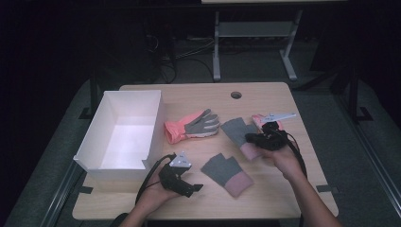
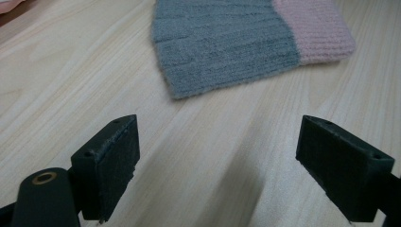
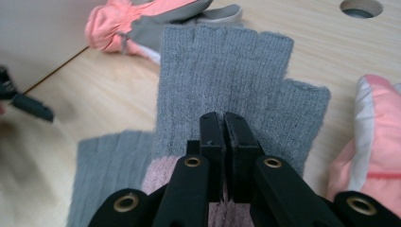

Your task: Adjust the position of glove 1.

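Two knit fingerless gloves, grey with pink cuffs, lie on the wooden table (image 1: 265, 198), and the right gripper (image 1: 257, 138) is clamped on the farther one (image 3: 227, 80), its jaws pinched together on the fabric near where grey meets pink. It looks like only a thin fold of knit is caught, though the jaws hide how much, so the glove could slide free if lifted quickly, or stretch and drag across the table. The nearer knit glove (image 1: 226, 172) sits just beside the held one and may touch it at a corner; a pull could snag it and shift it along. A coral and grey padded glove (image 1: 193, 126) lies near the white box (image 1: 108, 166), and another coral one (image 3: 373, 156) sits close by the right gripper, where a sideways swing would nudge it. The left gripper (image 1: 189, 187) hovers spread wide over bare wood, holding nothing, short of the nearer glove.
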A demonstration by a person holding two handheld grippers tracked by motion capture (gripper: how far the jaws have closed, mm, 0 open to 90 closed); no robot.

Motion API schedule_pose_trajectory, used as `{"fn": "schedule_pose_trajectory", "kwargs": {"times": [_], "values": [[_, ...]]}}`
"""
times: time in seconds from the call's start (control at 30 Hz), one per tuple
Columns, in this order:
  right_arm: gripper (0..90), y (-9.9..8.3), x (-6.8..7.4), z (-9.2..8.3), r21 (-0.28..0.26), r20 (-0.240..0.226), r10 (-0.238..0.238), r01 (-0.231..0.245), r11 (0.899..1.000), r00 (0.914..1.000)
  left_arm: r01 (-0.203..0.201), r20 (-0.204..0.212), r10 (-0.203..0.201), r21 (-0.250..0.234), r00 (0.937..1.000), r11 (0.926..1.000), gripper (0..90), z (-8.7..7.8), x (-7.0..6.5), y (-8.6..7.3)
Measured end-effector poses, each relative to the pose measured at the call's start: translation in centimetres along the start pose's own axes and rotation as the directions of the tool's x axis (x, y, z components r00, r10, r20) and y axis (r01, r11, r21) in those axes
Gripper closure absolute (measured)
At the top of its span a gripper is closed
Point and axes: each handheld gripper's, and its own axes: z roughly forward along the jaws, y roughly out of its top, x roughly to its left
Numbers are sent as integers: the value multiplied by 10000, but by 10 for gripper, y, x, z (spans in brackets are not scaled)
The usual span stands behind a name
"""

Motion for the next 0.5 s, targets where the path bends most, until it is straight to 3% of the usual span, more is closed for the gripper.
{"fn": "schedule_pose_trajectory", "kwargs": {"times": [0.5], "values": [[871,-33,36,-16,332,-802,-537,565,9978,9953,-1,-24,1,31,10000,10000,138,0,0,-1]]}}
